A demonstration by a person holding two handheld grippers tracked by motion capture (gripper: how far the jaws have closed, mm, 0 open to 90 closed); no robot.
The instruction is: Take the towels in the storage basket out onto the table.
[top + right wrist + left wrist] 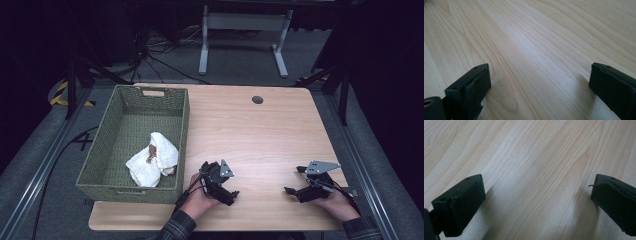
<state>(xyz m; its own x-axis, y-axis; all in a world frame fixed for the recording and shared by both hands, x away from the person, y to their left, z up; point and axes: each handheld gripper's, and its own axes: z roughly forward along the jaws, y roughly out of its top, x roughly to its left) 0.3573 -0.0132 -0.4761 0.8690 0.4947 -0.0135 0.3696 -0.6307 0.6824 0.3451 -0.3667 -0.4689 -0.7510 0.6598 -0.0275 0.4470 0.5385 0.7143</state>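
Observation:
On the light wooden table (260,135), near its front edge, a person's two hands each hold a black gripper. My left gripper (220,181) sits just right of the basket's near corner. Its jaws stand wide open over bare wood, with nothing between its fingertips (537,192). My right gripper (295,180) lies near the front right of the table, also open, and bare wood shows between its fingertips (539,75). A green woven basket (186,125) stands on the table's left side. It holds a crumpled white cloth (155,162) with a small brown thing (151,152) on it.
A round dark cable hole (257,99) sits near the table's far edge. Behind the table stand a white desk frame (245,30) and black stands, with cables on the grey floor. Bare wood stretches between the basket and the right edge.

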